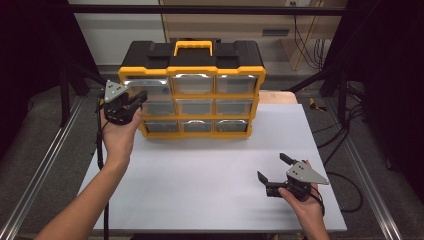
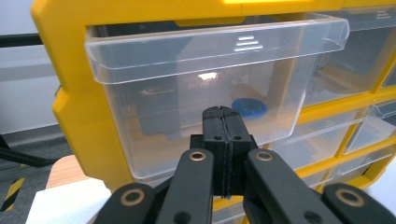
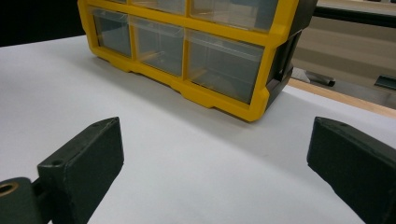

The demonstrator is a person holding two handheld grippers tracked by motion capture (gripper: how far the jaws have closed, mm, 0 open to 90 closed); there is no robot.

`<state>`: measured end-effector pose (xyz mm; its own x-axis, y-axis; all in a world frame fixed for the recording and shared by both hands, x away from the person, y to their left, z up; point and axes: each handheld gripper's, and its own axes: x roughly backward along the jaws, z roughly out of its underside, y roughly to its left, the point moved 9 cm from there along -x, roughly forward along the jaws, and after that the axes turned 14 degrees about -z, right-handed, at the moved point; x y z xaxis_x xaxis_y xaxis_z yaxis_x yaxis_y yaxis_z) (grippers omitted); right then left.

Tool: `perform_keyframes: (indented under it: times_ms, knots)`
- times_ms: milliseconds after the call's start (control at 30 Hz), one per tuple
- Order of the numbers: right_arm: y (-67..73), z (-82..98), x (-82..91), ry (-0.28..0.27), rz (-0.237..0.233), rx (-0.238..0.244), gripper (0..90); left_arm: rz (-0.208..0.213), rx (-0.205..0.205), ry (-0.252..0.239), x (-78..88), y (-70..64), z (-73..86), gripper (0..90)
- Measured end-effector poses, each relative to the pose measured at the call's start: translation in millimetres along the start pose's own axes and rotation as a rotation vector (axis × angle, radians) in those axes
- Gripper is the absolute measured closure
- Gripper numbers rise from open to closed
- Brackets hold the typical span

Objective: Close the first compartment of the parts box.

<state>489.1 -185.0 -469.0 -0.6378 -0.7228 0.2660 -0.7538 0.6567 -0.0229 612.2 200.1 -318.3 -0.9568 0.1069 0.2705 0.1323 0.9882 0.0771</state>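
A yellow and black drawer cabinet [image 1: 192, 70] stands at the back of the white table [image 1: 200, 185], with three rows of clear drawers. Its top-left drawer [image 1: 148, 86] [image 2: 187, 70] sticks out a little from the frame. A small blue round thing [image 2: 250, 106] lies inside it. My left gripper [image 1: 138, 98] [image 2: 223, 113] is shut with nothing between its pads, its tip right in front of that drawer's clear face. My right gripper [image 1: 272, 167] [image 3: 215, 154] rests open low over the table at the front right, pointing toward the cabinet [image 3: 224, 51].
Bare white tabletop stretches between the cabinet and the front edge. A wooden board [image 1: 277, 97] shows behind the cabinet's right side. Metal rails [image 1: 40, 170] and cables [image 1: 345, 185] run along the floor on both sides of the table.
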Motion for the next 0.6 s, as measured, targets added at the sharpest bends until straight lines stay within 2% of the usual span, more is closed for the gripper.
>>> perform_keyframes:
  times_ms: [267, 400, 600]
  knots:
    - [0.5, 0.5, -0.6, 0.001, -0.004, -0.002, 4.2, -0.011, -0.004, 0.003, -4.0, 1.8, -3.1, 89.9]
    - [1.1, 0.1, -0.7, -0.001, -0.005, -0.003, 4.8, -0.01, 0.014, -0.006, -4.7, 3.5, -6.2, 89.9]
    - [0.5, -0.2, -0.1, -0.006, -0.004, -0.007, 4.5, -0.01, 0.013, -0.003, -6.3, 2.8, -5.8, 89.9]
